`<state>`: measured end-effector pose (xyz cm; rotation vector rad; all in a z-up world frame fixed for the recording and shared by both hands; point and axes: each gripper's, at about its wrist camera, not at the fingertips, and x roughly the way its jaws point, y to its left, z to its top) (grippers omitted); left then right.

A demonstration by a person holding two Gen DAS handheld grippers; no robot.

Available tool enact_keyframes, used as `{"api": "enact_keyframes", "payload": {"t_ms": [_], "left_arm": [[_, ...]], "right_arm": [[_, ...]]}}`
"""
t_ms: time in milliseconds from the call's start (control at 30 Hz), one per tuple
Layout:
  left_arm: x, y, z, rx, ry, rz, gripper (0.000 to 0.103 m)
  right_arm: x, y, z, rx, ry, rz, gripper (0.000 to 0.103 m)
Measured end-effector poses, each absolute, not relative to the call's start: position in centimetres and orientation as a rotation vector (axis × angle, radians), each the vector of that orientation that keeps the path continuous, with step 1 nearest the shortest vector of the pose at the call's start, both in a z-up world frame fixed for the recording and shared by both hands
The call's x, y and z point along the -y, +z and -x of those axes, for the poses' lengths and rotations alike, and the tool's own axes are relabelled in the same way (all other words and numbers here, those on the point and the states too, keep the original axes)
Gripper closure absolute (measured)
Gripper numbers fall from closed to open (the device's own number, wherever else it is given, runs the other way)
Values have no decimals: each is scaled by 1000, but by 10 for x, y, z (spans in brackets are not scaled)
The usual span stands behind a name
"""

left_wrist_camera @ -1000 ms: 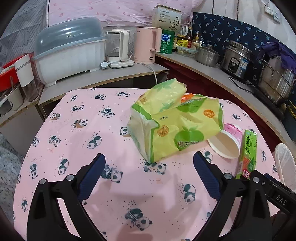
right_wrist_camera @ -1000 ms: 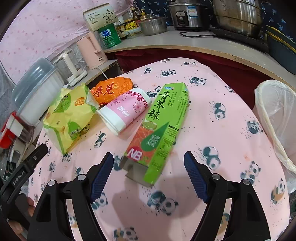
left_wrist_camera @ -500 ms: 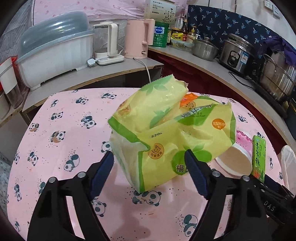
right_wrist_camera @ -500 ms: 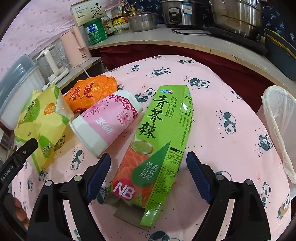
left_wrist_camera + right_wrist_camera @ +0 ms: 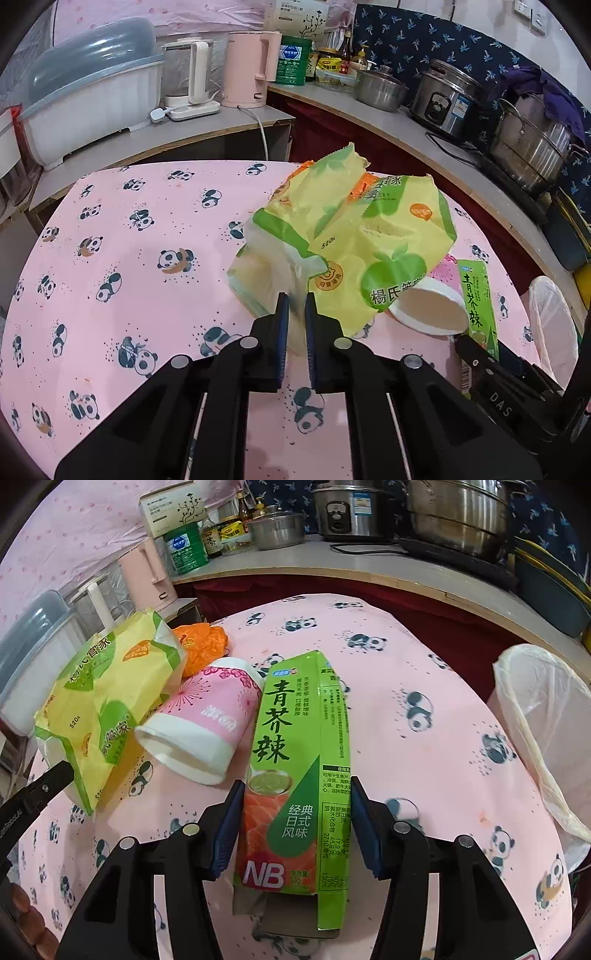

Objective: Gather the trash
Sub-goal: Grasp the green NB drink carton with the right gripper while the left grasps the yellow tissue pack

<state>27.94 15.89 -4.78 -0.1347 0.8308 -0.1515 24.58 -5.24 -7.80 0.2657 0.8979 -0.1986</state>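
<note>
A yellow-green plastic bag (image 5: 354, 243) lies on the pink panda tablecloth (image 5: 129, 266). My left gripper (image 5: 294, 317) is shut on the bag's near clear corner. The bag also shows in the right wrist view (image 5: 107, 698). A green carton (image 5: 299, 775) lies flat between the fingers of my right gripper (image 5: 295, 812), which is shut on its two sides. A pink paper cup (image 5: 203, 723) lies on its side between bag and carton. An orange wrapper (image 5: 201, 646) sits behind the cup.
A bin lined with a white bag (image 5: 546, 738) stands off the table's right edge. A counter behind holds a pink kettle (image 5: 247, 70), pots (image 5: 528, 147), a rice cooker (image 5: 447, 99) and a white dish box (image 5: 88, 96).
My left gripper moved in and closed on the yellow-green bag's corner. My right gripper advanced along the green carton and closed on its sides.
</note>
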Motion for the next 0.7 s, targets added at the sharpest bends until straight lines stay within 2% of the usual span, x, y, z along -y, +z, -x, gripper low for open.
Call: {"api": "enact_keyframes", "payload": {"t_ms": [367,700], "left_arm": [[-136,-24,-237,-804,-172,195,96],[-82,-1,-211,-784,-251,161,96]], "right_arm": [[92,-59,-204,-839,-220,-337,52],[130,-34,-171,-777,-231,-392,53]]}}
